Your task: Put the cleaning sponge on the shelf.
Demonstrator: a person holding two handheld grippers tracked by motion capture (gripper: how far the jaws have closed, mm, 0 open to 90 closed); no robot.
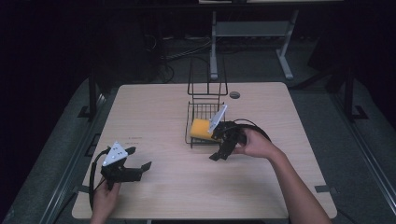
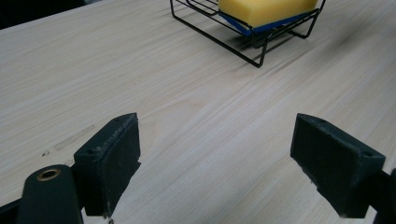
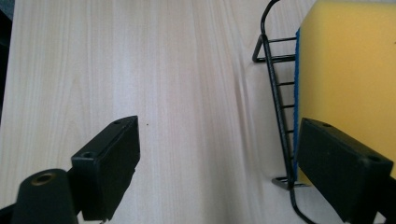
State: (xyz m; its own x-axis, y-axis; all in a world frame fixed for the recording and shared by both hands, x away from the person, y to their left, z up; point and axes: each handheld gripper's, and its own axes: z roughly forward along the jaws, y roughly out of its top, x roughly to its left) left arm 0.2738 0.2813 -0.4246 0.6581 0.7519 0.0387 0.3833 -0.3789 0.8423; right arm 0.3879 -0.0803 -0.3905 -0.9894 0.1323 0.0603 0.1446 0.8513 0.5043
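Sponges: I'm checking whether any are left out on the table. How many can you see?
1. The yellow sponge with a blue underside lies in the black wire rack mid-table, beside the open right claw. None shows on the bare tabletop.

The desk (image 1: 154,107) is pale wood with a fine grain, bare beneath and between both pairs of fingers. A small dark round grommet (image 1: 235,94) sits in its far edge, well beyond the right fingers. Past the desk, far ahead of the fingers, a grey metal frame (image 1: 252,32) stands on the dark floor (image 1: 322,107), with cables (image 1: 187,49) lying beside it.
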